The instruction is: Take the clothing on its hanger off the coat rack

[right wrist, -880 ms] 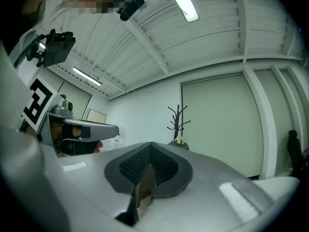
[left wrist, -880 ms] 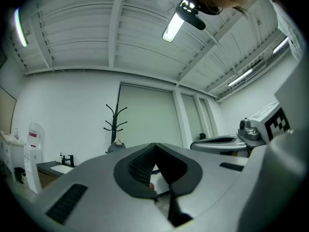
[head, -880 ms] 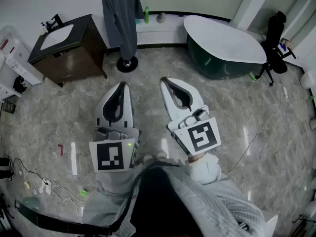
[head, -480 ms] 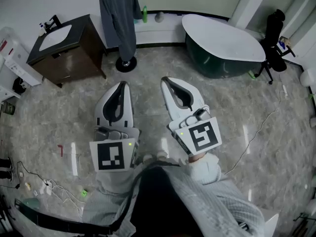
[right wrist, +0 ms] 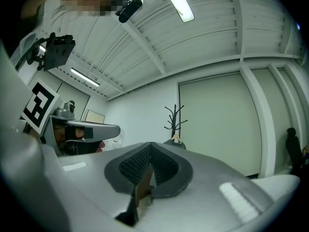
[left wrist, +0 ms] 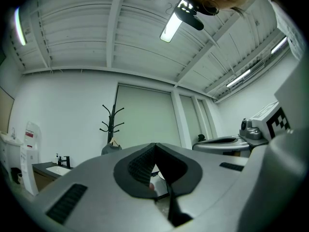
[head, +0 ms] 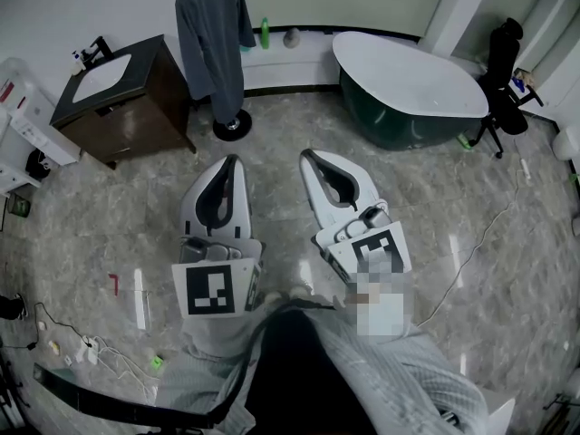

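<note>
Head view: grey garment hangs from the coat rack at the far wall, between the dark vanity and the bathtub. Left gripper and right gripper are held low, side by side, well apart from the rack. Step in hand looks like the approach: get close before reaching

Left gripper view: jaws together, nothing between them. Rack prongs stand above the jaw line; the hanger and the garment's shoulder just show over the left jaw. Jaws need opening before contact, not at it

Right gripper view: pads meet, empty. Hanger peak sits at the foot of the prongs, near centre, so this tong seems well lined up. Best bet: take the hanger by its neck under the hook, lift straight up until clear of the prong, then draw away. The rack's base looks small, so a sideways pull may tip it; the left tong could steady the garment
</note>
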